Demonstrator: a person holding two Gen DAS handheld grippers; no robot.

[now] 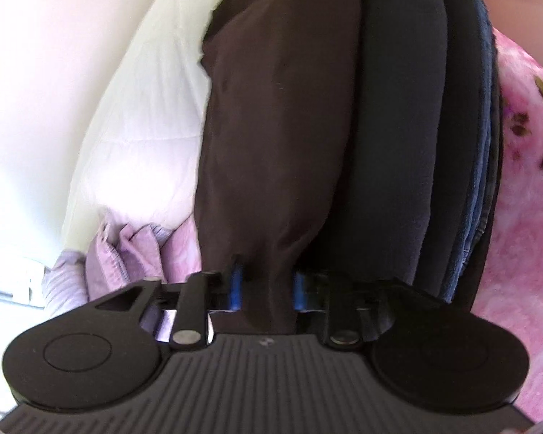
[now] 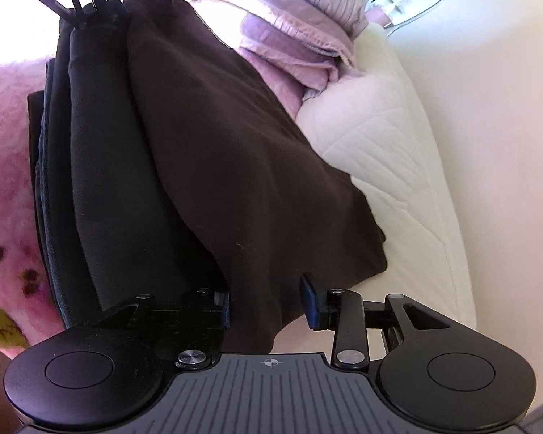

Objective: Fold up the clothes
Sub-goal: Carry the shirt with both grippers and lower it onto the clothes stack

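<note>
Lying over the pink blanket (image 2: 3, 115), which serves as the work surface, is everything the task concerns, and the stack of folded dark clothes (image 2: 90, 166) on it makes the best landmark. That stack (black and charcoal layers with a blue denim one showing at its edge) sits squared up, which I judge to be the place where done pieces are collected.

Against the stack's side facing the white quilted mattress (image 2: 387, 152) hangs the brown garment (image 2: 235, 152). It is stretched lengthwise between the two grippers, one at each end, and its long flank touches the stack. Held taut like this, it can be carried as a flat panel and laid down without bunching; whether it is being set onto the stack or lifted off it, the pictures do not settle. Its far edge reaches out over the mattress.

Beyond the stack, past the garment's far end as the right wrist sees it, lies a rumpled heap of lilac clothes (image 2: 300, 43), loose and not squared.

At the stack's near end in the right wrist view, the right gripper (image 2: 268, 303) has its jaws at a moderate gap with brown cloth bunched between the blue pads; the pad on the mattress side seems to stand slightly clear of the fabric, so the pinch looks loose.

At the opposite end of the stack, the left gripper (image 1: 268, 289) has narrower jaws, both blue pads pressed onto a gathered neck of the same brown garment.
</note>
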